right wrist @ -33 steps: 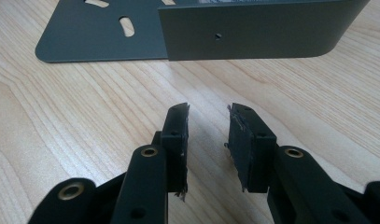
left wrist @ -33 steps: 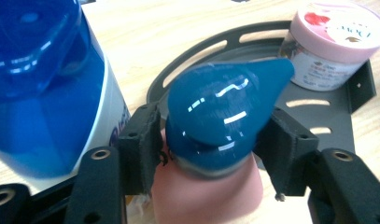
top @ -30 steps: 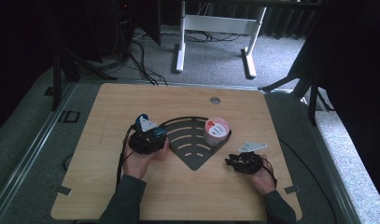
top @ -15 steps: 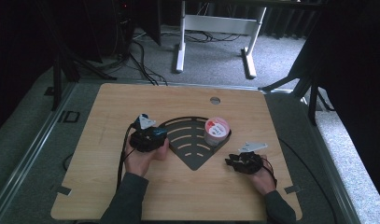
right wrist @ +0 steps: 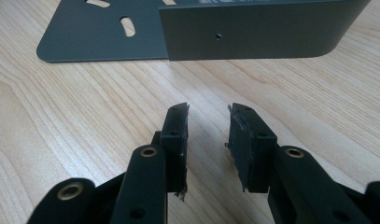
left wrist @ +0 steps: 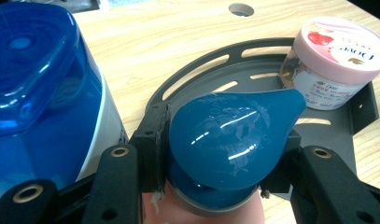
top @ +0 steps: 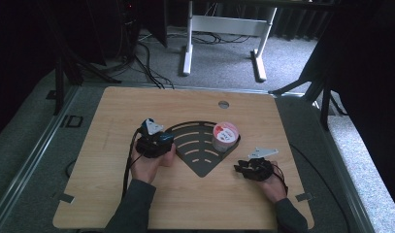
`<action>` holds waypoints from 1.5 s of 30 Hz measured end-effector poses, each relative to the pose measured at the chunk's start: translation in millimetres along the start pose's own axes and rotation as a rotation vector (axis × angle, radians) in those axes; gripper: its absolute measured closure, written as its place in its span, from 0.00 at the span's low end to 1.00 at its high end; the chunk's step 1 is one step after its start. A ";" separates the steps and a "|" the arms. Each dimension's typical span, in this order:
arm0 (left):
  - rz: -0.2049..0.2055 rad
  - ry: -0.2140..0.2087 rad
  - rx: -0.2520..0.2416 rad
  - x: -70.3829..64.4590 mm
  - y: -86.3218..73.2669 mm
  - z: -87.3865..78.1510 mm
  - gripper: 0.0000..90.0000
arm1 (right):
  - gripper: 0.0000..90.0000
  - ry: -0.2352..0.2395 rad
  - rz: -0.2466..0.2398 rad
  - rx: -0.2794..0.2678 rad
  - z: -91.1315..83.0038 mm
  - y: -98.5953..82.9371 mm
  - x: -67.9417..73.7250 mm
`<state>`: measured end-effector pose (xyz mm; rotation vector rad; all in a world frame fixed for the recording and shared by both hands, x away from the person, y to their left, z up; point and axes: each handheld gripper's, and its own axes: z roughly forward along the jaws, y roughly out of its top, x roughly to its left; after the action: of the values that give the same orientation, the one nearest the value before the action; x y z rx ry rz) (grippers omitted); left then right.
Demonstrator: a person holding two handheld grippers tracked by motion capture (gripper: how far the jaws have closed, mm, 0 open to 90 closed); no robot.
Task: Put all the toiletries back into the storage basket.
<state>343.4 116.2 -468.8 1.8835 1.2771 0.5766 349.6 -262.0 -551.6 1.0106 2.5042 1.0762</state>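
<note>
Holding a glossy teal teardrop-shaped plastic cap [left wrist: 232, 140] between its two black jaws, the left tool [left wrist: 215, 158] sits at the left edge of the dark grey slotted fan-shaped metal tray [top: 201, 145]. A fingertip shows under the cap in the left gripper view, so the hand seems to be steadying it as well. Beside it, close to the lens, stands a blue-and-white plastic container with a translucent blue lid [left wrist: 36, 84]; whether cap and container touch cannot be told.

The right tool [right wrist: 207, 130] is released, jaws parted over bare light wooden tabletop [right wrist: 61, 107], just short of the tray's upturned wall. A pink-lidded round cosmetic jar [top: 225, 136] stands in the tray's right corner, against that wall.

Judgement: the step in hand looks like carrying the cap in toward the tray.
- Grip is on the cap's lower body; the surface is slick and curved, so keep the squeeze steady and avoid twisting.
- Lift clear of the tray's raised rim before moving across.
- Aim for open slotted floor, well apart from the jar.
- Right tool is idle and free to brace the tray if it slides.
</note>
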 end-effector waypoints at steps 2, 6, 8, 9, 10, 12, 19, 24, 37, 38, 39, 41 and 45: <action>0.005 0.001 0.004 -0.5 0.1 -0.7 0.59 | 0.75 0.000 -0.001 0.000 0.0 0.0 -0.1; 0.030 0.003 0.010 -3.2 -0.6 -3.5 0.59 | 0.75 0.000 -0.001 -0.001 0.0 -0.1 -0.1; 0.041 0.002 0.014 -4.2 -1.3 -5.3 0.59 | 0.75 0.000 -0.001 -0.001 0.0 0.0 -0.1; 0.041 0.001 0.013 -4.5 -1.7 -5.7 0.59 | 0.75 0.000 -0.002 -0.001 0.0 0.0 -0.2; 0.045 -0.004 0.017 -4.8 -2.0 -6.5 0.59 | 0.75 0.000 -0.002 -0.001 0.0 0.0 -0.1; 0.053 -0.012 0.018 -5.8 -2.6 -7.5 0.59 | 0.75 -0.001 -0.002 0.000 0.0 0.0 -0.1; 0.066 -0.025 0.026 -9.3 -4.4 -10.8 0.59 | 0.75 0.000 -0.001 0.000 0.0 0.0 -0.1; 0.073 -0.033 0.022 -10.5 -7.1 -13.7 0.59 | 0.75 -0.001 -0.001 0.000 0.0 0.0 0.1; 0.101 -0.078 0.017 -17.5 -5.8 -24.0 0.59 | 0.75 -0.001 -0.001 0.000 0.0 0.0 0.1; 0.103 -0.083 0.017 -18.7 -5.2 -24.8 0.59 | 0.75 -0.001 -0.001 0.001 0.0 0.0 0.1; 0.107 -0.089 0.018 -19.8 -4.6 -25.5 0.59 | 0.75 -0.001 -0.003 0.001 0.0 0.0 0.0; 0.114 -0.100 0.020 -22.1 -3.7 -26.4 0.59 | 0.75 0.000 -0.003 0.001 0.0 0.1 0.1; 0.126 -0.119 0.021 -27.3 -2.5 -28.1 0.59 | 0.75 0.000 -0.003 0.000 0.1 0.1 0.0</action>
<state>310.9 101.4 -452.5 1.9953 1.0985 0.5096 349.6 -261.9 -551.6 1.0063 2.5049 1.0757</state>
